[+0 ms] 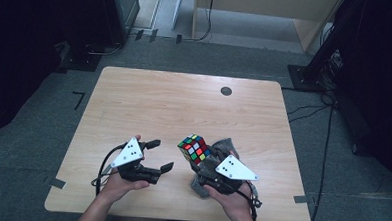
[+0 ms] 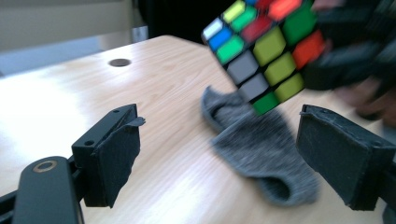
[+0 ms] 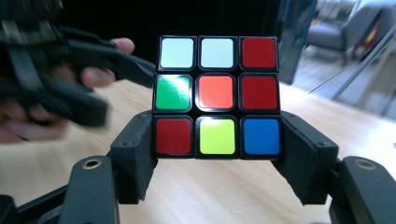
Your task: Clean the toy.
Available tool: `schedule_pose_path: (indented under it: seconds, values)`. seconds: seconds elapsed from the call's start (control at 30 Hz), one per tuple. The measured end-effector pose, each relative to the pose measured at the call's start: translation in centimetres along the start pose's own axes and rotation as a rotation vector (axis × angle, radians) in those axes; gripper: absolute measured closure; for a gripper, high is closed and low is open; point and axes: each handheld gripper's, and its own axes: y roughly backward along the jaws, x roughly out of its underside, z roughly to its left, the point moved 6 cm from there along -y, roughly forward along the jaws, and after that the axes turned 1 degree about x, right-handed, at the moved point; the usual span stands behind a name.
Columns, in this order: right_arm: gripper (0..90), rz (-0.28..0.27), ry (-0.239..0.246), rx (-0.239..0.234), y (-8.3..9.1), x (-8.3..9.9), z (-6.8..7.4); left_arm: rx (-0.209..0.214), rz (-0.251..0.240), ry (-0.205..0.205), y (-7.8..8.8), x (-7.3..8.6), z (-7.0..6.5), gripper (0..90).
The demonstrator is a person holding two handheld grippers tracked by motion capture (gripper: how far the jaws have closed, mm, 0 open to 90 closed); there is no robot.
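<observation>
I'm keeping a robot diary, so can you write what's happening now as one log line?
right tongs: shut on puzzle cube, lifted | left tongs: open, empty | grey sock: on table under cube

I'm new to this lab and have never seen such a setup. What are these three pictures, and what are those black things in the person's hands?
A person sits at a wooden table holding a hand-operated two-jaw tool in each hand. One picture looks down from above; the other two come from cameras riding on each tool, looking along its black jaws. The right gripper clamps a colourful puzzle cube by its bottom layer, lifted off the table. The left gripper is open and holds nothing. A grey sock lies on the table under the cube.
</observation>
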Motion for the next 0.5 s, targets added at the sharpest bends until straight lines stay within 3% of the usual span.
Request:
schedule_pose_path:
  seconds: [0.13, 0.27, 0.33, 0.5]
  values:
    - [34.8, 0.028, -0.097, -0.044, 0.1, -0.4, 0.7, -0.067, 0.072, -0.146, -1.0, 0.9, -0.9, 15.3]
    - [34.9, 0.044, -0.144, -0.067, 0.0, -0.5, 1.2, -0.097, 0.096, -0.238, -1.6, 1.4, -1.7, 15.2]
    - [34.8, 0.047, -0.173, -0.077, -0.1, -0.5, 1.5, -0.105, 0.093, -0.267, -1.7, 1.4, -2.1, 15.2]
    - [34.8, 0.089, -0.183, -0.099, -0.8, 0.0, 2.2, -0.12, 0.065, -0.336, -1.7, 1.3, -2.6, 18.8]
